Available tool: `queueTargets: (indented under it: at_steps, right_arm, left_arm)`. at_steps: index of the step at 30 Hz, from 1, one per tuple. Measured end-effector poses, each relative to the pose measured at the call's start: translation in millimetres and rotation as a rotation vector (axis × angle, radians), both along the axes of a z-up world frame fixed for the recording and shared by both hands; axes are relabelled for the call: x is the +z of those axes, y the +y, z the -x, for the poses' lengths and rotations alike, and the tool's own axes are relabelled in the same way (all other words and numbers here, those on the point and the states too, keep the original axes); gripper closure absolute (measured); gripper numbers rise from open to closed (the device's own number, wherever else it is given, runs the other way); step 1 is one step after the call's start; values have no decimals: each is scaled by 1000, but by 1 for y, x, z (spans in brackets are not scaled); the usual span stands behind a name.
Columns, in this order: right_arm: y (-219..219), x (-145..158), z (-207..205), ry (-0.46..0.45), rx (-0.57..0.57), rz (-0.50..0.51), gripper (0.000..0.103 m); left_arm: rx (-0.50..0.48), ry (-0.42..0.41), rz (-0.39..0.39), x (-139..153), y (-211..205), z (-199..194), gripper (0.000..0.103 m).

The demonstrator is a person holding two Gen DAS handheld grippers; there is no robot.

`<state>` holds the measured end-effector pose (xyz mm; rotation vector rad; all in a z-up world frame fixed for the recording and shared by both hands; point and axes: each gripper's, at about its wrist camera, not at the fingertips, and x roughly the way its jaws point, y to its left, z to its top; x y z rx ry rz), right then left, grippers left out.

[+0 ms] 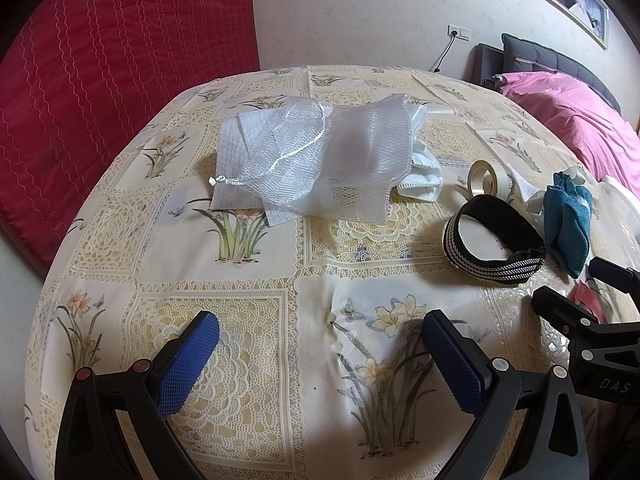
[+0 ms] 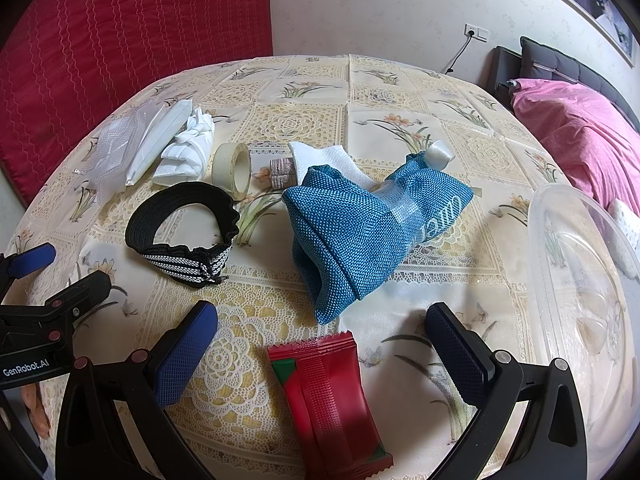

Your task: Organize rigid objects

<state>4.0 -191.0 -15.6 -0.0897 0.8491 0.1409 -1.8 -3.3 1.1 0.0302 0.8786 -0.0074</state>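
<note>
My left gripper (image 1: 320, 344) is open above bare tablecloth, holding nothing. Beyond it lie a white mesh bag (image 1: 328, 160) on white cloths, a tape roll (image 1: 482, 178), a black striped elastic band (image 1: 494, 248) and a blue knitted pouch (image 1: 568, 224). My right gripper (image 2: 320, 336) is open too, with a red snack packet (image 2: 328, 396) lying on the table between its fingers, untouched. Just ahead of it sit the blue knitted pouch (image 2: 360, 232), the black band (image 2: 180, 232) and the tape roll (image 2: 234, 168). The left gripper (image 2: 44, 292) shows at the left edge.
A clear plastic container (image 2: 580, 280) stands at the right side of the round table (image 2: 300, 120). White folded cloths (image 2: 184, 152) and small brown rolls (image 2: 282, 172) lie at the back. A red quilted panel (image 1: 100, 80) is behind left, a pink bed (image 2: 580, 132) right.
</note>
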Motion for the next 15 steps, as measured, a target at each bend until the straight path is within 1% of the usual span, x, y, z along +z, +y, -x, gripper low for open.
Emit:
queueTargets:
  at_steps: [10, 13, 15]
  right_arm:
    - [0, 2, -4, 21, -1, -11, 0]
    - [-8, 7, -3, 7, 10, -54, 0]
    - [-7, 12, 7, -15, 20, -70, 0]
  left_arm:
    - [11, 6, 0, 1, 3, -1, 0]
    - [17, 8, -2, 2, 3, -1, 0]
    - [13, -4, -30, 4, 0, 0, 0]
